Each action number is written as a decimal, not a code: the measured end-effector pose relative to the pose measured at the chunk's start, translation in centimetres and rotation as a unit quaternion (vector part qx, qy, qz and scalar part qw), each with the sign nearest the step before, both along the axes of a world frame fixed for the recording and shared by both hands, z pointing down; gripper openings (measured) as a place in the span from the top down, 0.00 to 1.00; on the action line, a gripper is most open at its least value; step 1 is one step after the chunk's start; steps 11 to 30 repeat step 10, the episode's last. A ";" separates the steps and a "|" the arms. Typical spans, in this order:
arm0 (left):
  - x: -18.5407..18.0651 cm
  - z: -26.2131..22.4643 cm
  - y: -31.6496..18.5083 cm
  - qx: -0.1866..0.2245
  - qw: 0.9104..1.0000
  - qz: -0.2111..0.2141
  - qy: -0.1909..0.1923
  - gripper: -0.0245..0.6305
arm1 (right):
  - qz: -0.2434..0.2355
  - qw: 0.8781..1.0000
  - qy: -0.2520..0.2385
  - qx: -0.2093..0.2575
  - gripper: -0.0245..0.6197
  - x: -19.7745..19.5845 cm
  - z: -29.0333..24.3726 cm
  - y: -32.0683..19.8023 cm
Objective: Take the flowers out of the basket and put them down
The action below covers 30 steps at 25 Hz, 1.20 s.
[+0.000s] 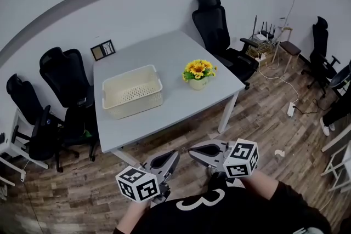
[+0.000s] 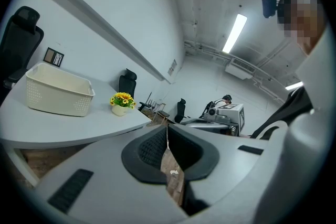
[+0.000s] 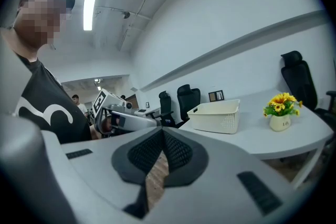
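A pot of yellow flowers [image 1: 198,73] stands on the grey table [image 1: 175,101], to the right of a cream plastic basket [image 1: 132,91] and outside it. Both show small in the left gripper view as flowers [image 2: 122,102] and basket [image 2: 56,90], and in the right gripper view as flowers [image 3: 282,110] and basket [image 3: 216,116]. My left gripper [image 1: 171,154] and right gripper [image 1: 193,152] are held close to my body, short of the table's near edge. Each is shut with nothing between its pads.
Black office chairs stand around the table: one behind it [image 1: 216,27], several at the left [image 1: 66,85]. A small framed picture [image 1: 103,50] lies at the table's back left corner. Wooden floor [image 1: 274,118] stretches to the right, with cables and a power strip [image 1: 291,109].
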<state>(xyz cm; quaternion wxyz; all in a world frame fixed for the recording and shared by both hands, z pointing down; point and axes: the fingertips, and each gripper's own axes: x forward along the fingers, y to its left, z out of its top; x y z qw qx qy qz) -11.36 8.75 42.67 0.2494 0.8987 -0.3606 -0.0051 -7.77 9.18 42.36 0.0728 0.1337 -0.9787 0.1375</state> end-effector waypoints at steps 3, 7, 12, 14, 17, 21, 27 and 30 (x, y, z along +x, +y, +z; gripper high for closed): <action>0.0 -0.1 0.1 0.001 1.000 -0.002 0.001 0.93 | 0.001 1.000 -0.002 -0.003 0.95 0.1 0.0 0.0; 0.0 0.2 0.0 -0.001 1.000 -0.004 0.000 0.94 | 0.003 1.000 -0.005 -0.006 0.95 0.3 0.1 -0.2; 0.0 0.5 0.1 -0.004 1.000 -0.004 0.000 0.93 | 0.005 1.000 -0.008 -0.012 0.95 0.4 0.4 -0.3; 0.0 0.5 0.1 -0.004 1.000 -0.004 0.000 0.93 | 0.005 1.000 -0.008 -0.012 0.95 0.4 0.4 -0.3; 0.0 0.5 0.1 -0.004 1.000 -0.004 0.000 0.93 | 0.005 1.000 -0.008 -0.012 0.95 0.4 0.4 -0.3; 0.0 0.5 0.1 -0.004 1.000 -0.004 0.000 0.93 | 0.005 1.000 -0.008 -0.012 0.95 0.4 0.4 -0.3; 0.0 0.5 0.1 -0.004 1.000 -0.004 0.000 0.93 | 0.005 1.000 -0.008 -0.012 0.95 0.4 0.4 -0.3; 0.0 0.5 0.1 -0.004 1.000 -0.004 0.000 0.93 | 0.005 1.000 -0.008 -0.012 0.95 0.4 0.4 -0.3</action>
